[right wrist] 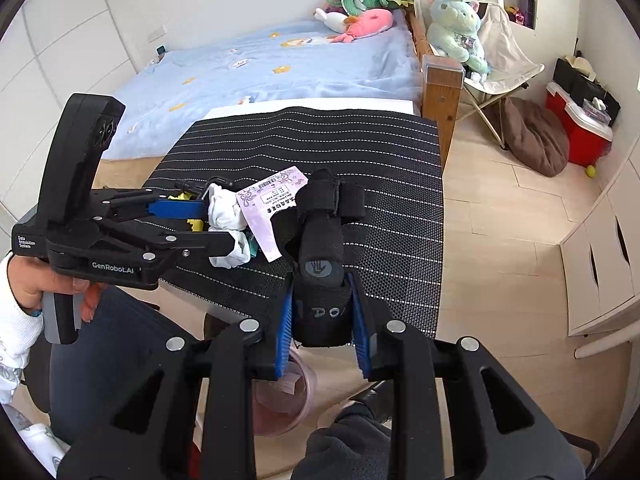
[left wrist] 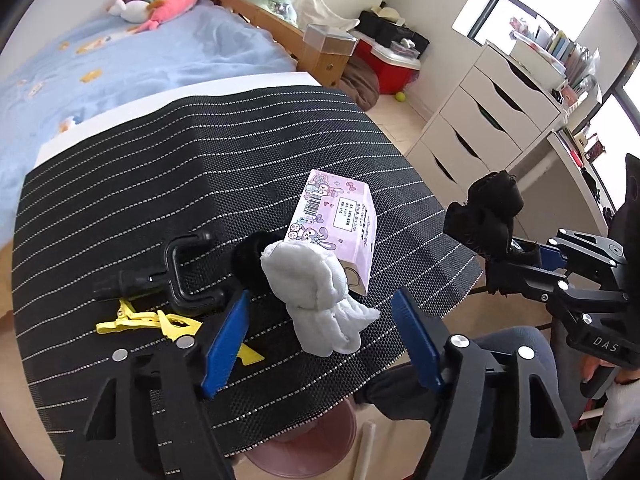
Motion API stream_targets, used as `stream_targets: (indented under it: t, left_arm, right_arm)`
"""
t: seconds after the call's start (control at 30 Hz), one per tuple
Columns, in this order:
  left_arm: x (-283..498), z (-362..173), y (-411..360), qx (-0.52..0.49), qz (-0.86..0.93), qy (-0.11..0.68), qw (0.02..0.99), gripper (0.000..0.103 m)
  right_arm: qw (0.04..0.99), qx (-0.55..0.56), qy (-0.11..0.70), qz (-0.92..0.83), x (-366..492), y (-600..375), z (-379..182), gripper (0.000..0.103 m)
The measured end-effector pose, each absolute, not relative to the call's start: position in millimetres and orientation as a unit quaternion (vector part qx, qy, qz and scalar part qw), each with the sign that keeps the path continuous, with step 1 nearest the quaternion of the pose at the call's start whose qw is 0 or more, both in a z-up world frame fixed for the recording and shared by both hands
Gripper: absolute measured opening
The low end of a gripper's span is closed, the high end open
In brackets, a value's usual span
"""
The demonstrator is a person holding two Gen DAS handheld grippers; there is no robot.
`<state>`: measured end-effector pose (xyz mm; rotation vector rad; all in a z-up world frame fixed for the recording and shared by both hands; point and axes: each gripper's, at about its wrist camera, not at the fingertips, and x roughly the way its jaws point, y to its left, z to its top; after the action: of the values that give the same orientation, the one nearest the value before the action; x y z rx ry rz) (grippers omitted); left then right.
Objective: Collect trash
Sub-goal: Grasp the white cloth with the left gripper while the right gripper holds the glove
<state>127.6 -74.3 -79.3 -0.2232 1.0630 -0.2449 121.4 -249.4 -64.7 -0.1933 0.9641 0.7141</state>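
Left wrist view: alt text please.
Open left gripper straddles a crumpled white cloth on a black striped mesh mat, beside a pink printed carton. At right, the right gripper holds a black fabric bundle.

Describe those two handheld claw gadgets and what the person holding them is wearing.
Both are black angular frames with silver bolts and ridged blue pads. The left claw carries white print reading "GenRobot.AI" and "Data Acquisition System", on a grey-and-black grip with an upright black camera post. The right claw shows "DAS". The left hand emerges from a white patterned sleeve; dark trousers.
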Motion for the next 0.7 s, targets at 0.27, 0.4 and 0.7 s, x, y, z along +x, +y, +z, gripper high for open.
stream_targets:
  t: [0.27,0.4,0.7]
  left_arm:
    - [129.7,-82.2,-74.0,-0.107,-0.114,0.506,0.848,0.034]
    - [128.3,-79.7,-73.8,-0.103,-0.115,0.502,0.851,0.031]
    - [117.8,-63.9,-71.0,-0.096,-0.119,0.485,0.861,0.030]
  right_arm:
    - [0.821,-0.092,0.453,0.336,121.4,-249.0,-65.5,0.026]
    - [0.820,-0.093,0.452,0.338,121.1,-247.5,-66.4,0.026]
    - [0.820,-0.098,0.446,0.345,117.8,-239.4,-62.0,0.026]
